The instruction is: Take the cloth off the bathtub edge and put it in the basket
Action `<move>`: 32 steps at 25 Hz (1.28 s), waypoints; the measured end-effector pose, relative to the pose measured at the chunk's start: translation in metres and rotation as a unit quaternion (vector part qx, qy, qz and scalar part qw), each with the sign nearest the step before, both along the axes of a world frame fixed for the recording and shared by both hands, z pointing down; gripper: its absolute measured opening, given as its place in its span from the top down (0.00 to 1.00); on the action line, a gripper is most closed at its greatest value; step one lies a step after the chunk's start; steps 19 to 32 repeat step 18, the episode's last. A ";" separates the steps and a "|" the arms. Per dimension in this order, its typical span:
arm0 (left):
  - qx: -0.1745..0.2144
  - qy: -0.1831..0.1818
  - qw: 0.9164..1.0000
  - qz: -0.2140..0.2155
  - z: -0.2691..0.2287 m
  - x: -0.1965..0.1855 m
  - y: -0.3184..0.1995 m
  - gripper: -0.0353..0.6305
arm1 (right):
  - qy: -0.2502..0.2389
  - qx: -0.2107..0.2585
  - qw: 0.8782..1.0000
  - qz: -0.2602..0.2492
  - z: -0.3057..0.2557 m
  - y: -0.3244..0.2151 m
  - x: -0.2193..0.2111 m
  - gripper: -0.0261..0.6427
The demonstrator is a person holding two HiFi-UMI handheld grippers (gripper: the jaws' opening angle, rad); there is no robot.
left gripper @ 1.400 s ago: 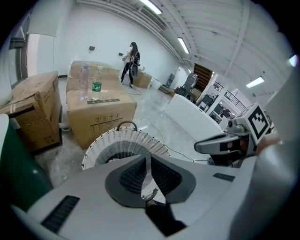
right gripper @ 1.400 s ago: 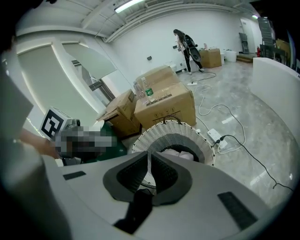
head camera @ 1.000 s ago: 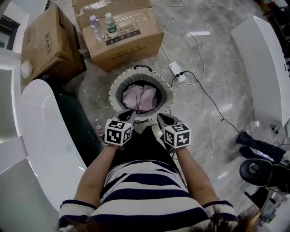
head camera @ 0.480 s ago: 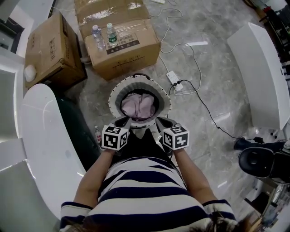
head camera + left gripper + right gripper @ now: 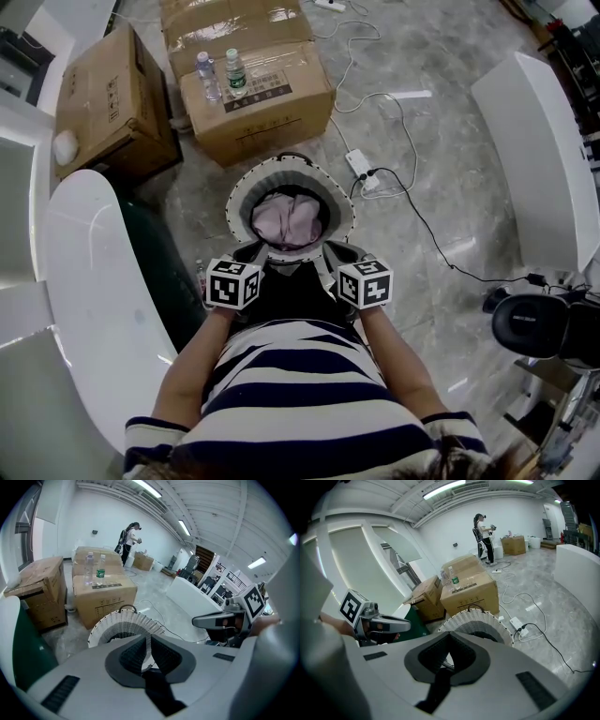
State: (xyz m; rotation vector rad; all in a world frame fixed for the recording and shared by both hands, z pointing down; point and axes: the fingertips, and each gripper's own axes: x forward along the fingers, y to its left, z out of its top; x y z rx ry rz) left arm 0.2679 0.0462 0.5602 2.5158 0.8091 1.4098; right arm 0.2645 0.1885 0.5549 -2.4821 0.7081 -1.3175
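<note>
On floor, white basket point(image 5: 242, 187), pink cloth point(image 5: 289, 217) inside

Pale pink cloth point(image 5: 289, 217), white woven basket point(image 5: 236, 202) with grey lining, grey marbled floor point(image 5: 441, 112), brown cardboard boxes point(image 5: 262, 103). My shirt point(image 5: 300, 394) runs navy-and-white stripes; my left gripper point(image 5: 149, 637) and right gripper point(image 5: 449, 634) are light grey, dark-padded, with black-and-white square markers.

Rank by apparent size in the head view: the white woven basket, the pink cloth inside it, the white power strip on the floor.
1. white woven basket
2. pink cloth
3. white power strip, clearly smallest
</note>
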 end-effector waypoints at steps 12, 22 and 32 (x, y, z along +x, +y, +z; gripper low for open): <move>-0.007 -0.005 1.000 0.002 -0.001 -0.006 -0.001 0.88 | -0.009 0.000 1.000 0.006 -0.001 0.006 -0.010 0.92; -0.007 0.000 1.000 -0.001 -0.003 -0.005 -0.002 0.88 | -0.011 -0.001 1.000 0.006 -0.001 0.006 -0.011 0.92; -0.007 0.000 1.000 -0.001 -0.003 -0.005 -0.002 0.88 | -0.011 -0.001 1.000 0.006 -0.001 0.006 -0.011 0.92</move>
